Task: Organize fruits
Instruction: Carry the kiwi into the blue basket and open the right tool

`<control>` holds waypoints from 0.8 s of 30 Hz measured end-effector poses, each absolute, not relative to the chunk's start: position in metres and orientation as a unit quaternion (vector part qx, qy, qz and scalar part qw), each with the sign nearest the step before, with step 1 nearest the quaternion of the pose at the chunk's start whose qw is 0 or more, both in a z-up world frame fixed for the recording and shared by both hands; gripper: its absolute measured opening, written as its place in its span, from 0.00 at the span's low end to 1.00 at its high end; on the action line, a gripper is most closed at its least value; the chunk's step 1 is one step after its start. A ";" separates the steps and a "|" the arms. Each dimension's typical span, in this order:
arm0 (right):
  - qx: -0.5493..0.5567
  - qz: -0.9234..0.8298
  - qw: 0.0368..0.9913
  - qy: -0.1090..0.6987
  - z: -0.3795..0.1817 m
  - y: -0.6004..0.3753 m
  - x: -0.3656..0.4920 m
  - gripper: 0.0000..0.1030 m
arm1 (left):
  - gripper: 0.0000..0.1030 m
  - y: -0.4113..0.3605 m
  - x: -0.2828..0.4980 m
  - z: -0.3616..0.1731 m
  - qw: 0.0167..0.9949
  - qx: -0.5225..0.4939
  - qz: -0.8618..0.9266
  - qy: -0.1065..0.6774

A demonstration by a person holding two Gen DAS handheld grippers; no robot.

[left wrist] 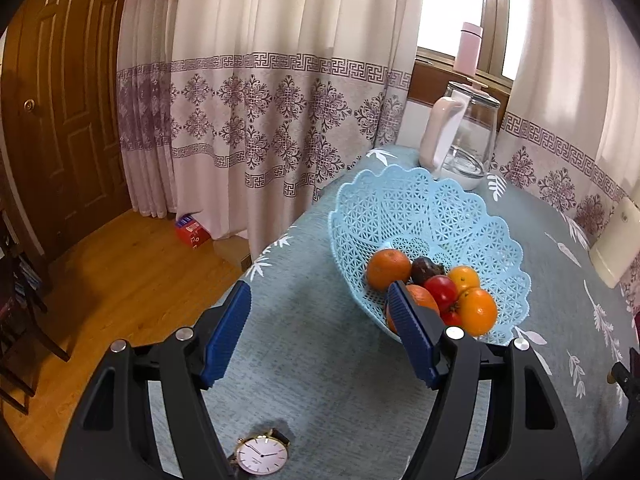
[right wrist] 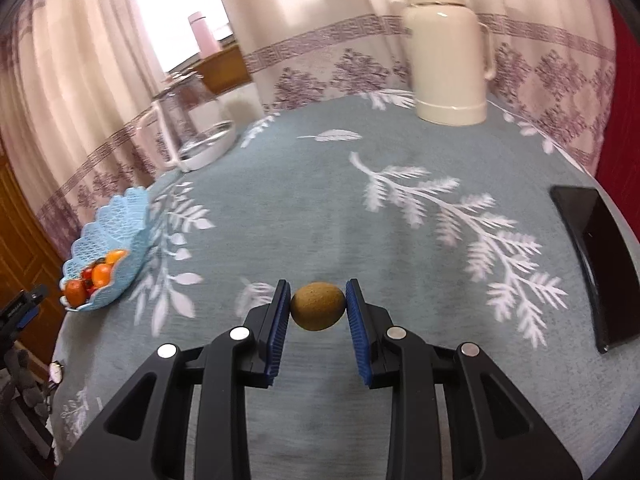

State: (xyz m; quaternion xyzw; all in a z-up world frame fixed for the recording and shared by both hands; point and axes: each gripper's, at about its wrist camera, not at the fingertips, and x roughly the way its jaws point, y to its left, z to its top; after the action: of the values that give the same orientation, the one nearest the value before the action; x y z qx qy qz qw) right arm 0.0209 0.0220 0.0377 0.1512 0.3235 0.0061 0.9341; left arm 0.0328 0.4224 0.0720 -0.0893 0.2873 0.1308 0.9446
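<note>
1. My right gripper [right wrist: 318,307] pinches a brown, rough-skinned kiwi [right wrist: 317,306] above the near tablecloth [right wrist: 320,200].
2. My left gripper [left wrist: 320,308] is spread (holding nothing), just beside the blue basket [left wrist: 400,208].
3. Only its view shows the oranges [left wrist: 388,268] clearly, plus a watch [left wrist: 262,456].

Left wrist view: watch [left wrist: 262,456] at bottom edge, strap partly behind gripper frame, dial text too small to read. Right finger [left wrist: 408,330] hides part of lower orange [left wrist: 420,298] and basket [left wrist: 400,208] rim. Cream object [left wrist: 614,240] cut off at right edge. Red box [left wrist: 192,230] lettering unreadable.

Right wrist view: kettle [right wrist: 192,128] and flask [right wrist: 446,44] blurred. Basket fruit at left too small to tell apart. Black tray [right wrist: 592,256] cut by right edge.
</note>
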 end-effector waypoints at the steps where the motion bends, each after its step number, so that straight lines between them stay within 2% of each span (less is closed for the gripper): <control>1: 0.150 0.014 0.935 0.322 0.040 0.027 0.022 0.28 | 0.71 0.424 0.033 0.073 0.945 -0.090 0.131 0.286; 14: 0.087 0.146 0.940 0.297 0.094 0.148 0.067 0.28 | 0.72 0.431 0.024 0.085 0.947 -0.109 0.123 0.277; 16: 0.082 0.159 0.936 0.302 0.096 0.167 0.077 0.28 | 0.76 0.432 0.023 0.085 0.946 -0.111 0.121 0.278; 24: 0.061 0.183 0.923 0.333 0.084 0.216 0.108 0.28 | 0.76 0.437 0.023 0.089 0.947 -0.116 0.125 0.274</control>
State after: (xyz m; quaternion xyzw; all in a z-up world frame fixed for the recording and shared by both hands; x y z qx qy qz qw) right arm 0.1079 0.2163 0.0842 0.0609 0.3334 0.1834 0.9228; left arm 0.0226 0.4366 0.0890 -0.1157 0.2735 0.1248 0.9467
